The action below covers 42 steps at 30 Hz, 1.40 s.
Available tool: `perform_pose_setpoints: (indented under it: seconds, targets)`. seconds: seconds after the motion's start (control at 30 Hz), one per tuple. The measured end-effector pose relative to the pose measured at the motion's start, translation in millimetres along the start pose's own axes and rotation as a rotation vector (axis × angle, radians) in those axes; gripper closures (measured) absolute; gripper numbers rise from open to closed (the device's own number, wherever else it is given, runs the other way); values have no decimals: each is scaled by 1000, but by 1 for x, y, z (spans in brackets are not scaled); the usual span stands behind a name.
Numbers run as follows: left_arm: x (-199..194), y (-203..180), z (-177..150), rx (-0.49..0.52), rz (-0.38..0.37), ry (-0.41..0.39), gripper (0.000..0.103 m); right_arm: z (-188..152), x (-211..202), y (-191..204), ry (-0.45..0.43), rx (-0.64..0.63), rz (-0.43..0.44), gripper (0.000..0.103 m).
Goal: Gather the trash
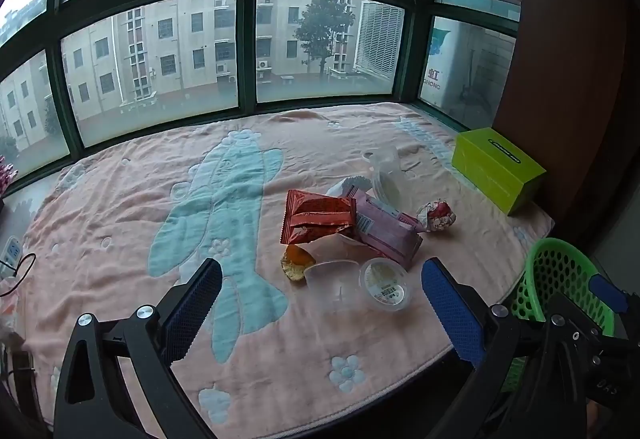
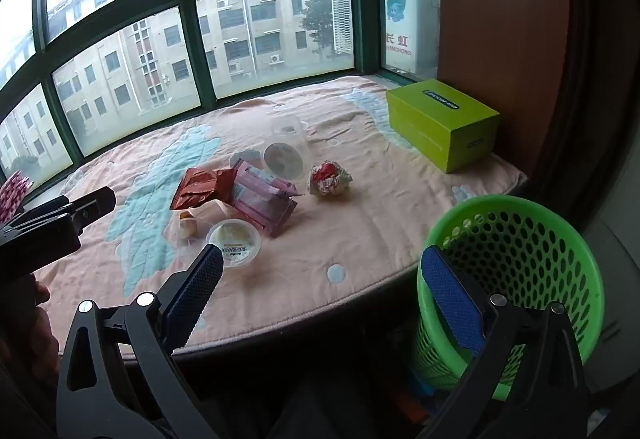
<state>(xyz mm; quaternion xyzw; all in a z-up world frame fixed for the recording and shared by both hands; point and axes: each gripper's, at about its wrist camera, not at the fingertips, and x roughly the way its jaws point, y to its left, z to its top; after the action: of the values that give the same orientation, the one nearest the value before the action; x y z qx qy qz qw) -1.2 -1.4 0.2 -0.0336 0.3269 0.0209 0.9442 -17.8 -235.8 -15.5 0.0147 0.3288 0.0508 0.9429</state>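
pink blanket (image 1: 120,207), green box (image 2: 444,123), window (image 1: 160,51)

On the blanket (image 1: 120,223), a snack wrapper (image 1: 316,219) lies left of a flat packet (image 1: 384,231); two small cups (image 1: 386,283) sit nearer, a crumpled ball (image 1: 436,216) right, a box (image 1: 496,167) far right. A basket (image 2: 516,267) stands off the blanket's near-right edge.

Two grippers: left gripper (image 1: 322,303) and right gripper (image 2: 320,287). One green mesh basket (image 2: 516,239), one lime-green box (image 2: 444,123), one pink blanket (image 1: 120,207). Among the trash: one red wrapper (image 1: 316,219), one pink packet (image 1: 388,235), one crumpled foil ball (image 1: 436,216), three clear plastic cups, counted as near cup (image 1: 386,284), tipped cup (image 1: 334,281), far cup (image 1: 386,171).
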Motion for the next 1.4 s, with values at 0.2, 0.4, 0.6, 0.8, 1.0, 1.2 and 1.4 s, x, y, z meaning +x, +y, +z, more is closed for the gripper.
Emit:
perform_pose_setpoints:
  seconds: [0.2,0.4,0.6,0.8,1.0,1.2,1.4]
  targets:
    - [1,-3,0,-6,-10,7,6,-1,0,0,2,2,3,5]
    - [0,-4,-1,-8,-8,4,6,-1,0,0,2,2,1,5]
    - [3,5,-1,-21,-9,12,6,-1,0,0,2,2,2,5]
    - [4,5,-2,-22,-8,12,6,-1,0,0,2,3,3,5]
    - [6,7,-4,-25,-6,15,6,-2,1,0,4,3,2,5]
    - [7,8,-4,-31,-7,23,6,-2,2,0,5,4,3,5]
    - [8,8,-3,-32,-8,23,6,-2,3,-1,6,6,4,5]
